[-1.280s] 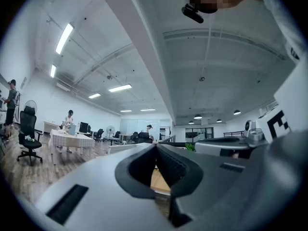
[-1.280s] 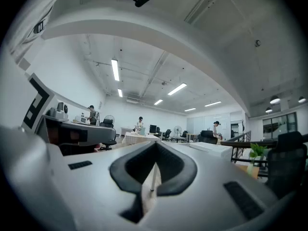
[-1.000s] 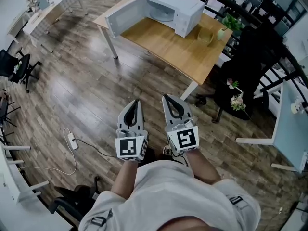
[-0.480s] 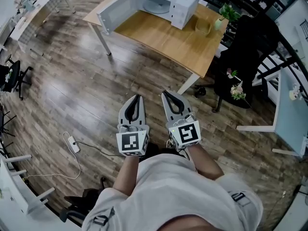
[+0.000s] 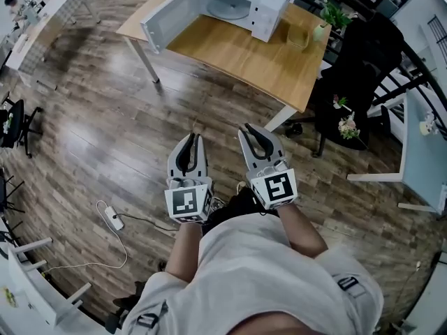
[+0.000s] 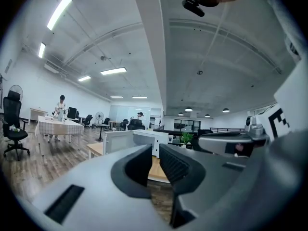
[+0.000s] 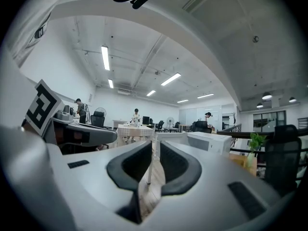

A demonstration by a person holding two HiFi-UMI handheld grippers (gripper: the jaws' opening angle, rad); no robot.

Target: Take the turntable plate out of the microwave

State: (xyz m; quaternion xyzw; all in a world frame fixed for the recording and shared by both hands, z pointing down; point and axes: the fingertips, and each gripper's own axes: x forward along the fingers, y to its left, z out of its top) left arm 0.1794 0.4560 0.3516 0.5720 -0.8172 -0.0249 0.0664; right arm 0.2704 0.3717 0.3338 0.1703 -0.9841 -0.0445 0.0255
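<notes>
The white microwave [image 5: 244,2] stands on the wooden table [image 5: 244,58] far ahead, its door [image 5: 162,18] swung open to the left. The pale turntable plate [image 5: 227,8] lies inside the cavity. My left gripper [image 5: 190,141] and right gripper [image 5: 249,131] are held side by side over the floor, well short of the table and pointing level toward it. Their jaws have just been opening and stand open a narrow gap, with nothing between them. The microwave [image 6: 144,139] shows small beyond the left gripper [image 6: 155,154], and the microwave [image 7: 208,141] lies right of the right gripper [image 7: 155,150].
A potted plant [image 5: 334,18] and a small pot [image 5: 298,37] stand on the table right of the microwave. A black chair [image 5: 363,68] and flowers [image 5: 347,128] are at the table's right. A power strip [image 5: 112,218] with cable lies on the wooden floor. A white table [image 5: 426,152] stands far right.
Both grippers' jaws, shut before, now stand slightly apart. Both hands have shifted a little over the floor, and the microwave table sits higher in the head view.
</notes>
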